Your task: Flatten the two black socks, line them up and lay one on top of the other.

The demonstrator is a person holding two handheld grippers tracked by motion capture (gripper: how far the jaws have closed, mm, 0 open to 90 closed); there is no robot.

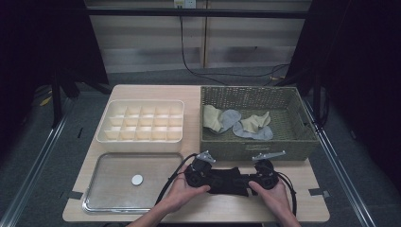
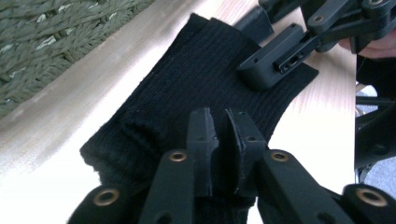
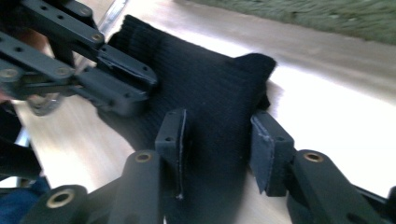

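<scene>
Lying on: the wooden table (image 1: 208,94), whose front edge is nearest the person, carries everything below.
Basket: a woven green basket (image 1: 302,137) sits at the back right of the table, with pale grey and cream socks (image 1: 236,123) inside it.
Tray: a clear shallow tray (image 1: 108,198) rests at the front left, with a small white disc (image 1: 137,179) in it.
Divided box: a cream box (image 1: 106,127) with many small compartments stands just behind the tray, left of the basket.
Black sock: the black sock (image 1: 230,180) lies flat on the table just in front of the basket, between the two hands; ribbed knit shows in both gripper views.
Left gripper: the left gripper (image 2: 222,122) has its jaws nearly together, pinching a fold of the sock's edge at its left end.
Right gripper: the right gripper (image 3: 219,140) has its jaws standing apart, one on either side of the sock's other end; the pads do not press on the cloth.
Hands: both hands come in from the front edge, close together, each around its gripper.
</scene>
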